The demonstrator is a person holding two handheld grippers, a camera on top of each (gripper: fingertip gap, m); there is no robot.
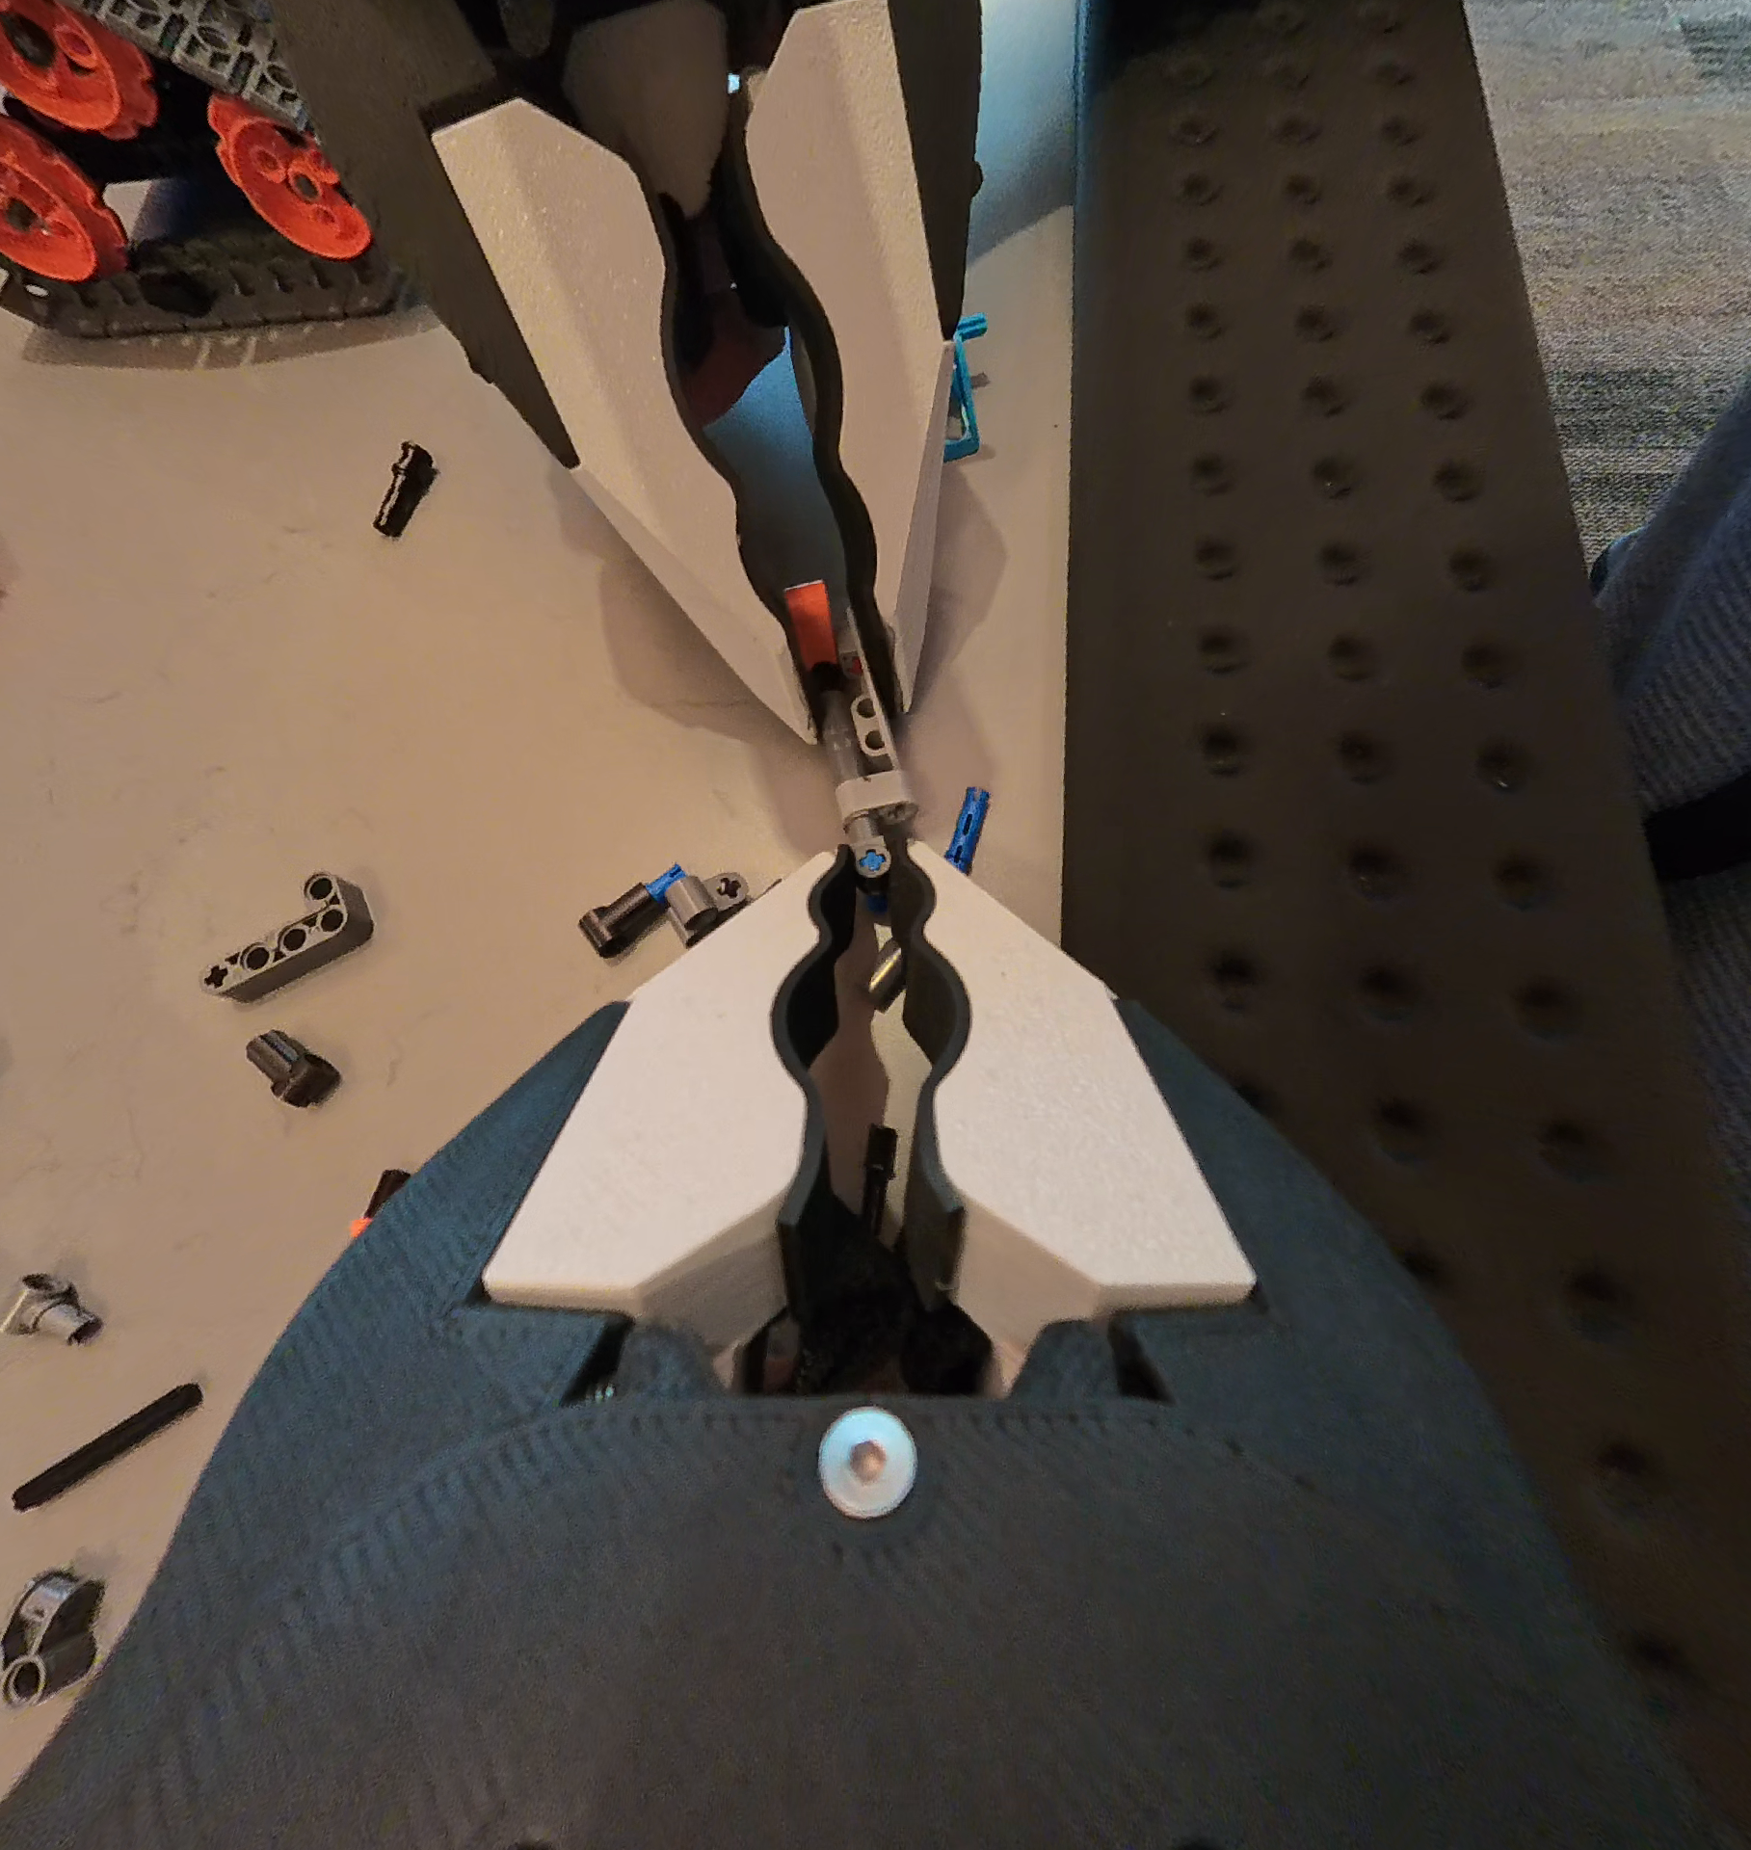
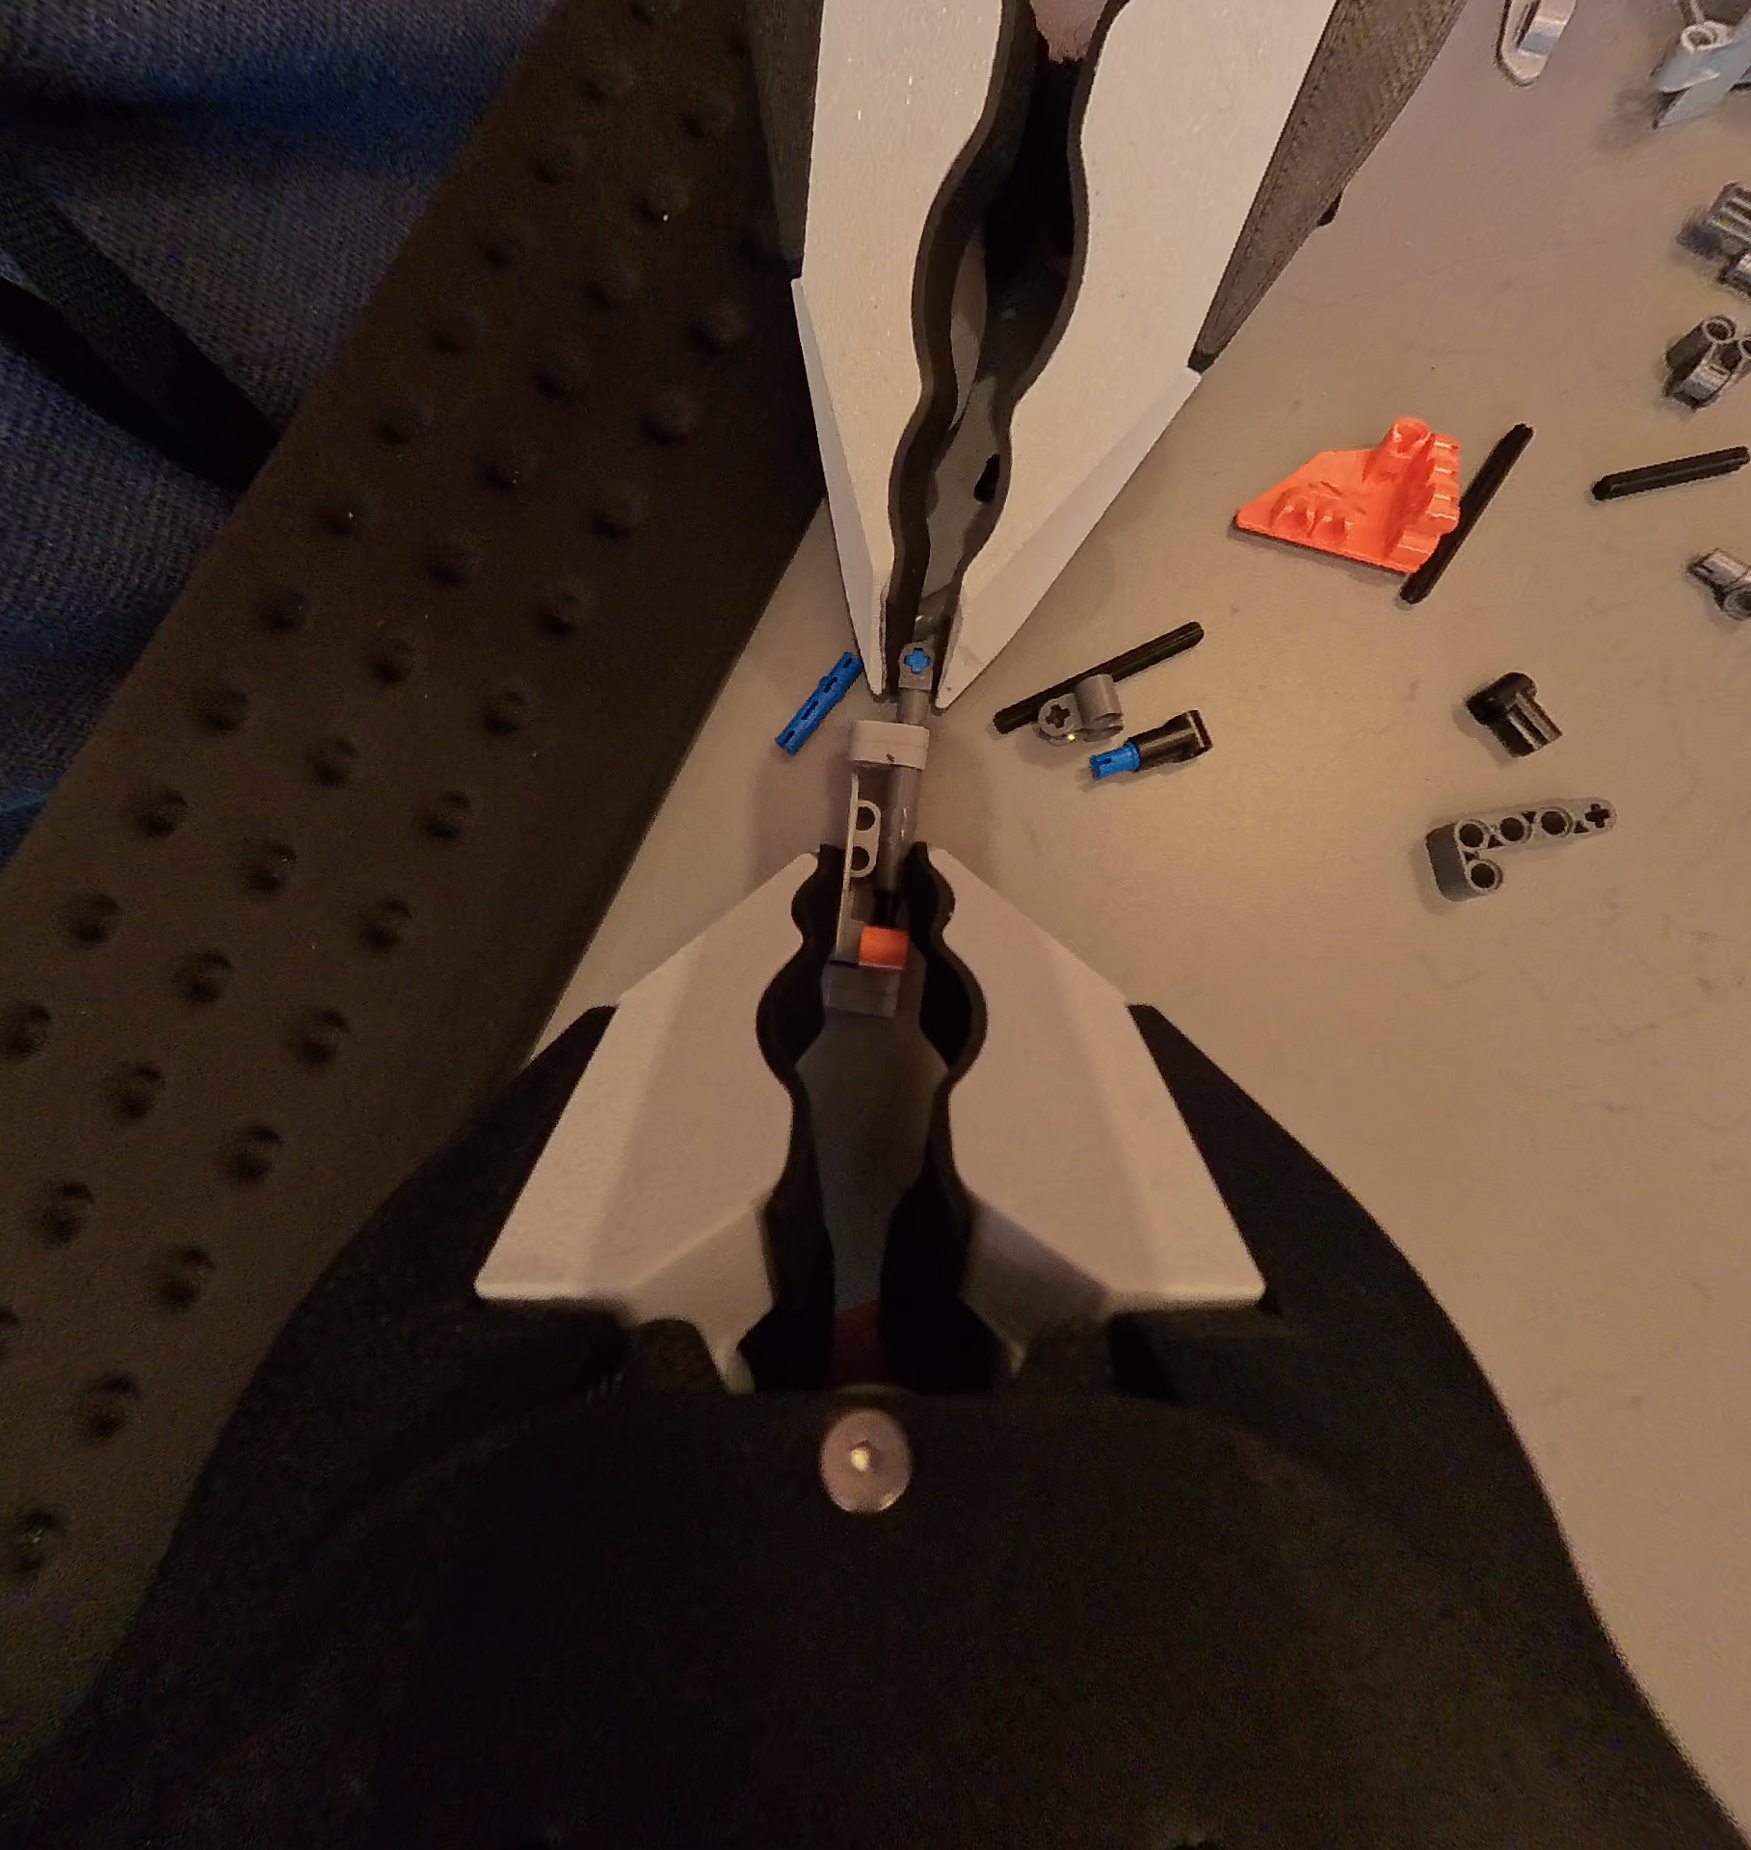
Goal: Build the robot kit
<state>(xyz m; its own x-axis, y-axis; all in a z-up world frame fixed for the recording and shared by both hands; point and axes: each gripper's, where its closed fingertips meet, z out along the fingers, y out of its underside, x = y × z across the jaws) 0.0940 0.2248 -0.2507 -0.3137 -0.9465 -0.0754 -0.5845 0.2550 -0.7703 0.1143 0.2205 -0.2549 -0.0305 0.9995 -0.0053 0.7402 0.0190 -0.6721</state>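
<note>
My left gripper (image 1: 873, 859) is shut on the tip of a small grey rod with a blue cross-shaped end (image 1: 873, 863). The rod runs through a pale collar (image 1: 876, 798) into a grey holed beam assembly with an orange part (image 1: 809, 616). My right gripper (image 2: 866, 863) is shut on that assembly (image 2: 866, 831) from the opposite side, the orange part (image 2: 881, 946) lying between its jaws. The two grippers meet tip to tip just above the beige table (image 1: 451, 701). The left gripper (image 2: 913, 686) comes in from the top of the right wrist view, and the right gripper (image 1: 851, 701) from the top of the left wrist view.
A black dimpled strip (image 1: 1352, 701) runs along the table edge, with blue fabric (image 1: 1712, 601) beyond. A tracked model with orange wheels (image 1: 50, 180) stands far left. Loose parts lie about: a grey L-beam (image 1: 290, 936), a blue pin (image 1: 968, 826), an orange panel (image 2: 1352, 501) and black axles (image 2: 1667, 473). Both grippers' tips are close together, under 4 cm apart.
</note>
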